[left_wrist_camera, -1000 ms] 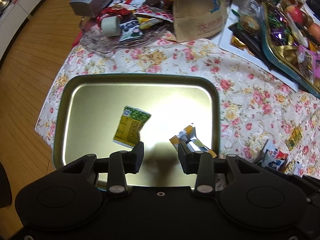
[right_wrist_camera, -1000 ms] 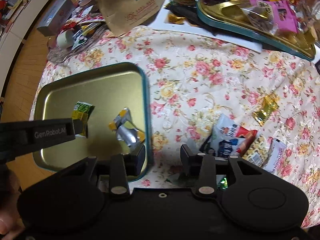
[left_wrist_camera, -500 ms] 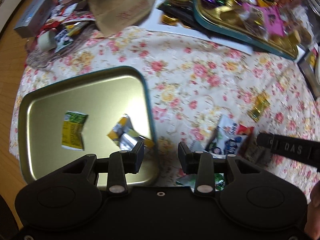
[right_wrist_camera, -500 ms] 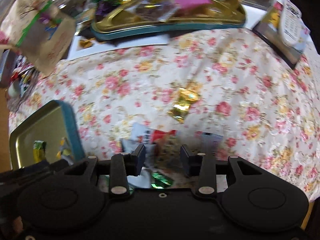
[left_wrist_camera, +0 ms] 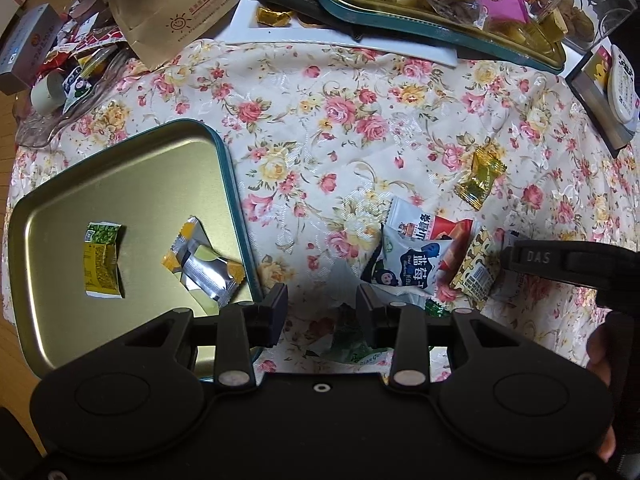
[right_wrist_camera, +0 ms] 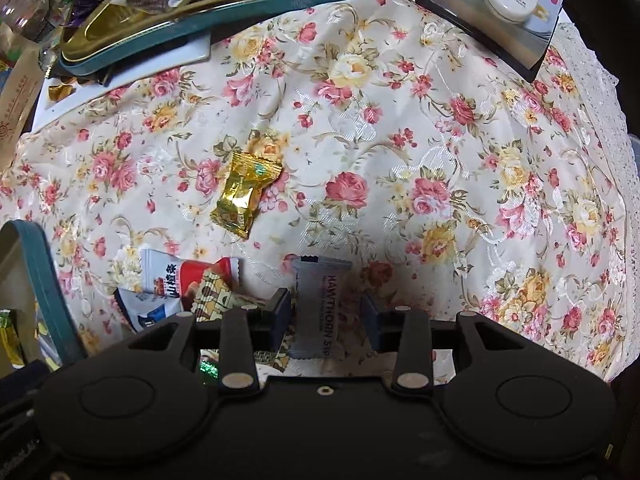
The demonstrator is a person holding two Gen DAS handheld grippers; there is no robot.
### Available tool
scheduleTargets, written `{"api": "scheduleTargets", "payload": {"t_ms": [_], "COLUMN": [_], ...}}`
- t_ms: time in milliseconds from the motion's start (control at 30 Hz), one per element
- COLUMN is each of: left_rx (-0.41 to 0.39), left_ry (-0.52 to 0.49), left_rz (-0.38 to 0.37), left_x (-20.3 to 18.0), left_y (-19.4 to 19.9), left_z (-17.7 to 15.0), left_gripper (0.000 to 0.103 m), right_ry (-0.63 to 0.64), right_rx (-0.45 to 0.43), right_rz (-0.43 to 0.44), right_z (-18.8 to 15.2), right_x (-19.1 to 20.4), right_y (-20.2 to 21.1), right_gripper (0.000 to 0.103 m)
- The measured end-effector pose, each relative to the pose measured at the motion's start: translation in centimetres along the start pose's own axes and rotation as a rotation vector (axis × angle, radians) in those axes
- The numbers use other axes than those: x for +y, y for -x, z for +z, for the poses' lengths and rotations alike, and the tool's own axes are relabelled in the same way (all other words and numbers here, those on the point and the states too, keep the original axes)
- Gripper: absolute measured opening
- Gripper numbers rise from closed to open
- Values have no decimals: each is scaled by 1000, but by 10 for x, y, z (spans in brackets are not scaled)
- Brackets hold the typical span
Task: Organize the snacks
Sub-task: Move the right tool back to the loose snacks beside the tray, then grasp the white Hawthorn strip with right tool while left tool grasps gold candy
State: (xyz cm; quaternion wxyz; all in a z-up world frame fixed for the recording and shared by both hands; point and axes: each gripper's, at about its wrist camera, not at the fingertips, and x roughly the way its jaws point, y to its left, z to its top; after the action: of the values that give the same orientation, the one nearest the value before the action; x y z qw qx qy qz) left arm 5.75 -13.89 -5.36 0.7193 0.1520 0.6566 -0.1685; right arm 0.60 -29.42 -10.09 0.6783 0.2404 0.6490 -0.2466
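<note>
A gold tray with a teal rim [left_wrist_camera: 230, 176] lies at the left and holds a green-yellow packet [left_wrist_camera: 102, 260] and a silver-orange packet [left_wrist_camera: 204, 266]. Loose snacks lie on the floral cloth: a gold candy [left_wrist_camera: 480, 178] [right_wrist_camera: 244, 194], a blue-white packet [left_wrist_camera: 412, 260], a red-white packet [right_wrist_camera: 180, 276], a puzzle-print packet [left_wrist_camera: 476, 268] and a grey hawthorn strip [right_wrist_camera: 320, 308]. My left gripper [left_wrist_camera: 322, 312] is open above the cloth, just right of the tray, over a green wrapper [left_wrist_camera: 354, 344]. My right gripper [right_wrist_camera: 326, 316] is open with the hawthorn strip between its fingers.
A second gold tray [left_wrist_camera: 404, 20] [right_wrist_camera: 224, 8] full of sweets stands at the back. A brown paper bag [left_wrist_camera: 176, 4] and a glass dish of packets [left_wrist_camera: 68, 80] are at the back left. A book with a remote [right_wrist_camera: 504, 8] lies at the back right.
Both grippers swung right, away from the tray, to the pile of loose snacks. The right gripper now straddles the hawthorn strip. Both stay open.
</note>
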Motion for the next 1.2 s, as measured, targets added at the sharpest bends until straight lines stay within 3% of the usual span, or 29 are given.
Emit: {"api": "scheduleTargets", "payload": {"t_ms": [500, 833, 1200], "left_rx": [15, 20, -17], "left_ry": [-9, -19, -1], "left_rz": [15, 21, -4], "left_x": [-2, -5, -6], "left_y": [-6, -9, -5], "left_z": [1, 0, 4], "left_gripper": [47, 47, 46], "right_ry": [81, 73, 25], "right_rx": [-26, -11, -56], "right_rz": [-69, -50, -15], "right_z": [-10, -6, -1], "right_x": [28, 20, 2], "right_y": [-19, -18, 11], "right_gripper": [41, 22, 21]}}
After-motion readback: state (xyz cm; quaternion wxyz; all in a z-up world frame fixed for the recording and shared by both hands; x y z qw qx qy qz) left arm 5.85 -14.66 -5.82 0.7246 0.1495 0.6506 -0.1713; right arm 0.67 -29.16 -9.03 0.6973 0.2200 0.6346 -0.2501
